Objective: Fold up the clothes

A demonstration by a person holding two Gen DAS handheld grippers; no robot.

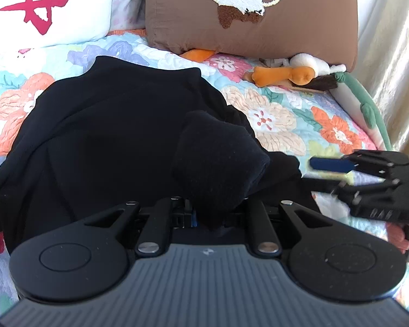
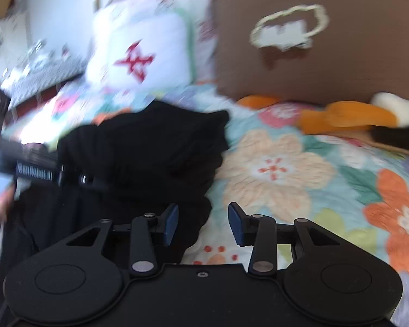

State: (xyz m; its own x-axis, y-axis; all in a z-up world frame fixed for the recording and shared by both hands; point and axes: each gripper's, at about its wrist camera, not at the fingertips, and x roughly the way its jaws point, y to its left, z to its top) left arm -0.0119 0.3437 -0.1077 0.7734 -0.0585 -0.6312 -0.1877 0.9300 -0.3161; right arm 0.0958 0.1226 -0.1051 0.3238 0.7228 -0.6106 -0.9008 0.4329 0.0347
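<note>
A crumpled black knit garment (image 1: 101,136) is spread on the floral quilted bedspread (image 1: 280,114), its long axis running from the near side up towards the white pillow with a red emblem (image 1: 49,8) and the brown pillow with a tufted cloud motif (image 1: 248,11). A bunched fold of it is pinched in the narrowly closed jaws of the left gripper (image 1: 204,212). The right gripper (image 2: 201,224) is held with jaws parted just beside the garment's edge, nothing pressed between them.
</note>
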